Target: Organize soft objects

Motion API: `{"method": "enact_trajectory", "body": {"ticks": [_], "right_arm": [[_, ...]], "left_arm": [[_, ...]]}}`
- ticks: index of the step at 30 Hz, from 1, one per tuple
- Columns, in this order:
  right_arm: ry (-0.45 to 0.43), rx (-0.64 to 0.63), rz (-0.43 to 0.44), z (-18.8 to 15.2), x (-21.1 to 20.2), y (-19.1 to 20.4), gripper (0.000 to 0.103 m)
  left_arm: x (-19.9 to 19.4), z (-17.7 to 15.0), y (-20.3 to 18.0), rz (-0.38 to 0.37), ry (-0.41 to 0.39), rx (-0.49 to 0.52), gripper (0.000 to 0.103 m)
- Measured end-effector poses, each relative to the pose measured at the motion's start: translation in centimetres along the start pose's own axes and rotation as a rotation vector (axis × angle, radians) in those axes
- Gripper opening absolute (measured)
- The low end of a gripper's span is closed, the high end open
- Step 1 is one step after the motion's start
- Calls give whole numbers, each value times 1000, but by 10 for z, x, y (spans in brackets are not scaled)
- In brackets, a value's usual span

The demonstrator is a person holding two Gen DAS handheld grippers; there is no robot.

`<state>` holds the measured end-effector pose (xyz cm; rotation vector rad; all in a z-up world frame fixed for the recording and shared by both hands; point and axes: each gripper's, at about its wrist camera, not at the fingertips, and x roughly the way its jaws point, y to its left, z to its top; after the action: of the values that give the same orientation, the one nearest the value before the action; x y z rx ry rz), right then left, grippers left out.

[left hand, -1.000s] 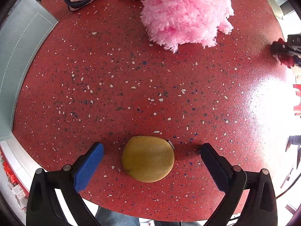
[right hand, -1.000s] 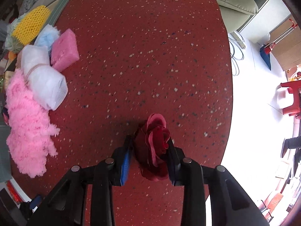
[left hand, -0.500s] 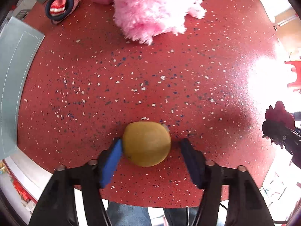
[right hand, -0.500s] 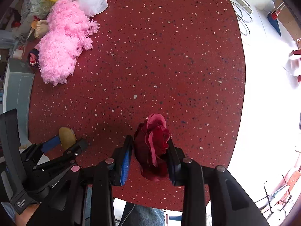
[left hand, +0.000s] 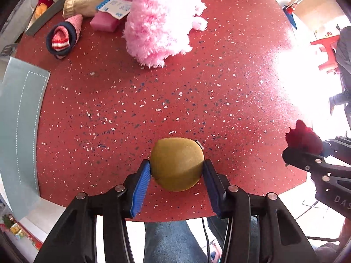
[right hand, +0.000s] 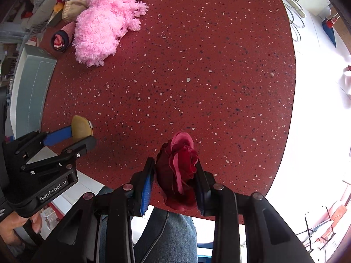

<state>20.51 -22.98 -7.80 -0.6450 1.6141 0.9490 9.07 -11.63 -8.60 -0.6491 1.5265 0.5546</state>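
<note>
Left gripper (left hand: 177, 169) has just closed and now clamps the mustard round cushion (left hand: 177, 164) over the red table (left hand: 153, 100); your right gripper (right hand: 174, 172) pinches the red fabric rose (right hand: 178, 168). Carry both level toward the soft pile at eleven o'clock, beside the pink fluffy toy (left hand: 160, 19), without squeezing harder.

The table (left hand: 197, 100) looks like polished red speckled stone, glossy where light hits its right edge. The pink plush (left hand: 160, 19) is shaggy; the tan round pad (left hand: 177, 164) matt (suede-like); the red flower (right hand: 177, 166) soft cloth.
</note>
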Motion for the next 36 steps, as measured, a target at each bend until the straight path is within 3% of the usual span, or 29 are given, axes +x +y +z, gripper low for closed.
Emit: {"method": "enact_trajectory", "body": {"ticks": [4,10,14,24,29,36], "right_arm": [[13,-34,10,4,0,6,37],[-42,5,18,19,-8,6,38],[-74,70,22,22,-16,4,38],[-98,298,13,6,14,30,38],[-103,340,-21,-2,18,56,38],[-164,318,-84,11,-6,76,38]], "left_arm": [[-23,3,-4,10,-40,59,50],[-44,9,-1,10,-73,147,50],[-49,12,2,6,-76,225,50],[-58,1,33,-24,-71,467,50],[-68,1,48,-57,-108,506,50],[-84,16,64,-95,-192,481,50]]}}
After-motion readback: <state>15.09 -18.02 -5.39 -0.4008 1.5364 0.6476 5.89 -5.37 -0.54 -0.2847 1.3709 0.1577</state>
